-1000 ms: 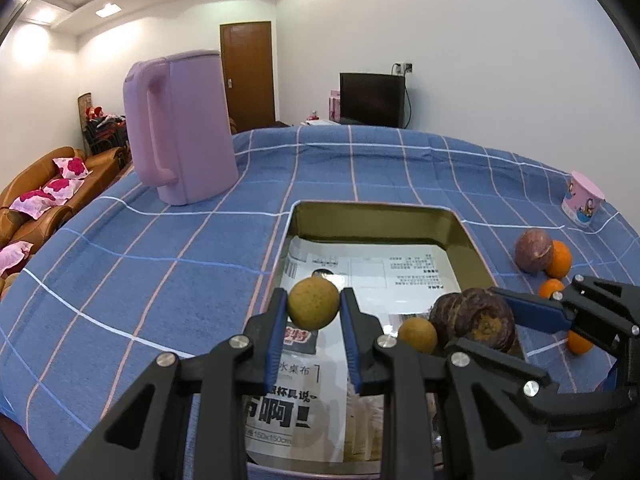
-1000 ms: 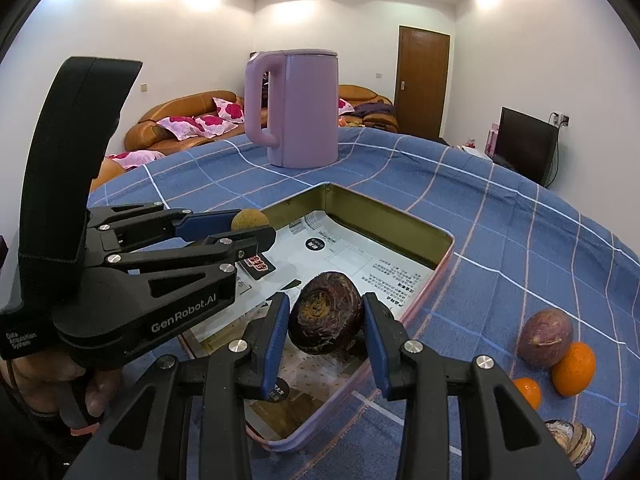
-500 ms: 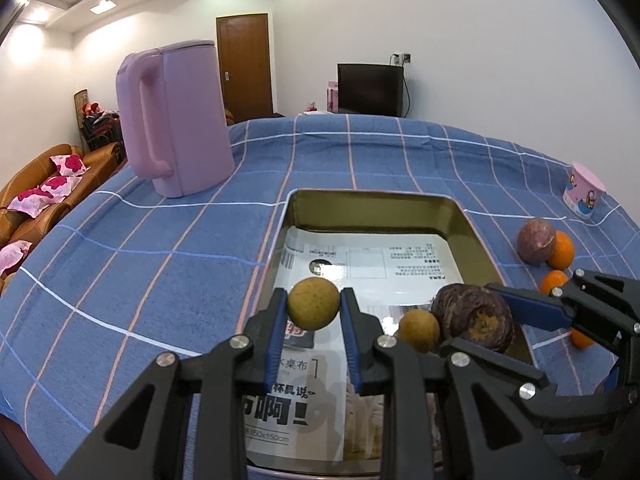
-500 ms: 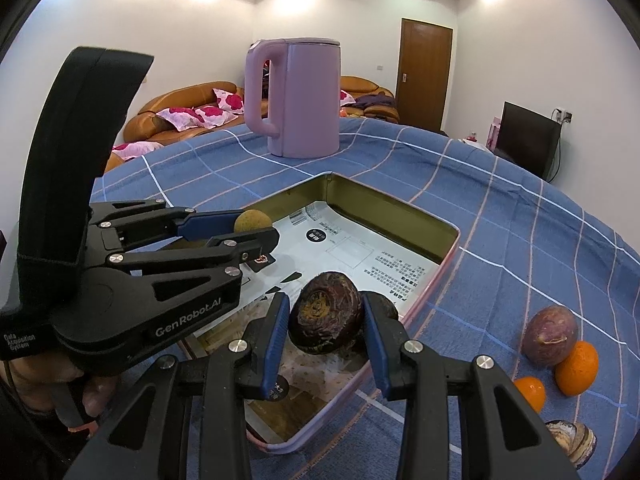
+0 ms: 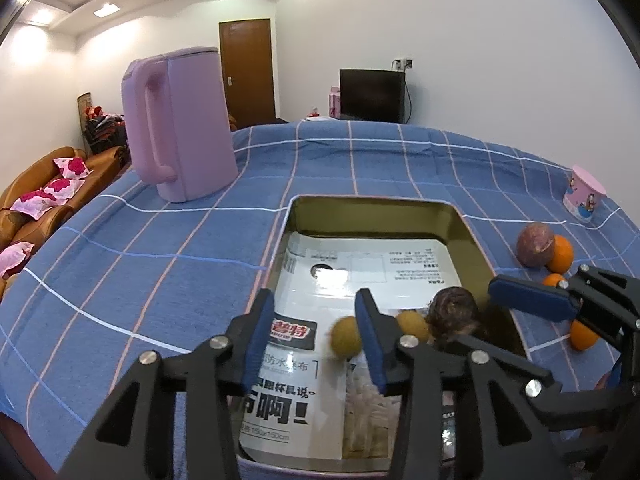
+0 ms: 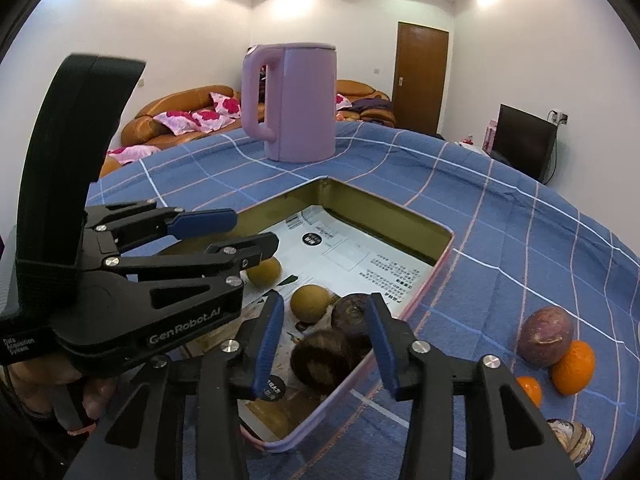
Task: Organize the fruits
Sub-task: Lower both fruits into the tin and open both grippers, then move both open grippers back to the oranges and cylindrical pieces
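Observation:
A rectangular tin tray (image 5: 476, 236) (image 6: 444, 236) lined with printed paper sits on the blue checked cloth. My left gripper (image 5: 316, 336) (image 6: 228, 228) is open above the tray; a small tan fruit (image 5: 346, 336) (image 6: 264, 272) lies in the tray by its right finger. A second tan fruit (image 5: 412, 324) (image 6: 310, 302) lies beside it. My right gripper (image 6: 326, 336) (image 5: 516, 300) is open over the tray's near right corner. A dark wrinkled passion fruit (image 6: 320, 358) (image 5: 452, 308) lies in the tray below it, next to another dark fruit (image 6: 352, 318).
A purple kettle (image 5: 180, 128) (image 6: 292, 100) stands beyond the tray. Right of the tray lie a purple passion fruit (image 6: 546, 336) (image 5: 534, 244), oranges (image 6: 572, 366) (image 5: 560, 254) and a cut fruit (image 6: 572, 440). A pink paper cup (image 5: 584, 192) stands far right.
Both grippers opened. The tan fruit dropped from the left gripper and the dark passion fruit from the right gripper into the tray.

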The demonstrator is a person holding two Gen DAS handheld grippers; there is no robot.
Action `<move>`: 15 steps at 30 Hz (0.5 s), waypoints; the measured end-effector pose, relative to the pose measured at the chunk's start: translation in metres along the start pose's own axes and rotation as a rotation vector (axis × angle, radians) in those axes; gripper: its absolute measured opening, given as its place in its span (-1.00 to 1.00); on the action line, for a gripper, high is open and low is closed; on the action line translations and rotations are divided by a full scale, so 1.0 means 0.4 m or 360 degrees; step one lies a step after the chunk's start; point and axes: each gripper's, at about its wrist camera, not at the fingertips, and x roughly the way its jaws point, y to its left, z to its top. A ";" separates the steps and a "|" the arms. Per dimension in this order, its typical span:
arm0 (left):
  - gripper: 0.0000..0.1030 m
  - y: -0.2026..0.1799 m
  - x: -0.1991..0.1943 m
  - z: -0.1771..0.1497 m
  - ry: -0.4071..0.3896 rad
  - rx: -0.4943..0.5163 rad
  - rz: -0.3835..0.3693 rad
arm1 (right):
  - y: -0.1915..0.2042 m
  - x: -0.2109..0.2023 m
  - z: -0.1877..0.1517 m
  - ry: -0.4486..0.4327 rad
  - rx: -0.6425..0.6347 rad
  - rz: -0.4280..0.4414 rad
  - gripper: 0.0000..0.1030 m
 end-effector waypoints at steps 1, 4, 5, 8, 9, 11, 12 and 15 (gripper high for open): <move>-0.03 -0.002 -0.003 0.000 -0.0008 0.0007 -0.0001 | -0.001 -0.003 -0.001 -0.0009 0.0005 -0.0004 -0.08; 0.05 -0.005 -0.010 0.001 -0.0027 0.0011 -0.0007 | -0.008 -0.015 -0.005 -0.0041 0.0036 -0.0028 0.00; 0.09 -0.006 -0.012 0.001 -0.0033 0.0008 -0.0010 | -0.011 -0.020 -0.007 -0.0048 0.0046 -0.0033 0.06; 0.27 -0.009 -0.019 0.001 -0.0050 -0.0005 0.0003 | -0.021 -0.034 -0.013 -0.0065 0.0070 -0.0034 0.08; 0.33 -0.008 -0.022 0.001 -0.0062 -0.0015 0.0027 | -0.023 -0.038 -0.014 -0.0068 0.0075 -0.0039 0.08; 0.38 -0.003 -0.033 0.003 -0.0083 -0.0057 0.0026 | -0.031 -0.048 -0.019 -0.0077 0.0083 -0.0054 0.08; 0.38 -0.003 -0.039 0.003 -0.0088 -0.0074 0.0022 | -0.035 -0.053 -0.021 -0.0081 0.0087 -0.0061 0.08; 0.38 -0.018 -0.056 0.006 -0.0110 -0.0063 0.0025 | -0.048 -0.079 -0.036 -0.0092 0.0098 -0.0084 0.08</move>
